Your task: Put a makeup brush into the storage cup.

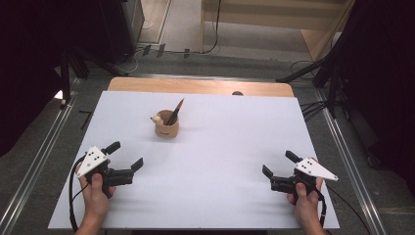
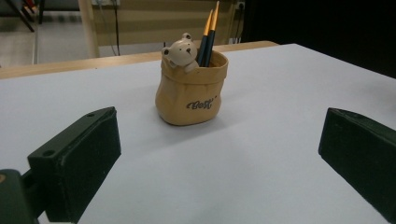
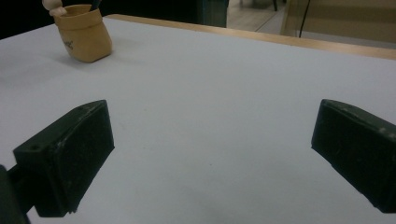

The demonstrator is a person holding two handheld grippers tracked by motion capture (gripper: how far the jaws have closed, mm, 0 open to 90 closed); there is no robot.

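Bench: a white sheet covers the bench [image 1: 210,161] almost wholly; a strip of bare pale wood [image 1: 195,86] shows along its far edge.
Holder: a small tan sack-shaped pen holder [image 1: 167,125] stands upright on the far left-centre part of the sheet, a little bear figure [image 2: 180,52] at its rim and dark lettering on its front.
Pencils: two dark pencils [image 2: 208,32] with orange upper ends lean inside the holder, tilted toward the far right in the high view.
Left tongs: the left tongs [image 1: 128,155] rest low at the near left, jaws spread wide, nothing between them, facing the holder, which stands well apart.
Right tongs: the right tongs [image 1: 277,163] sit at the near right, jaws spread and empty, far from the holder.
Room: grey floor [image 1: 186,19] beyond the bench, metal rails [image 1: 36,161] on both sides, black cables [image 1: 313,107] trailing, pale wooden furniture [image 1: 274,14] at the back, dark curtains at either side.
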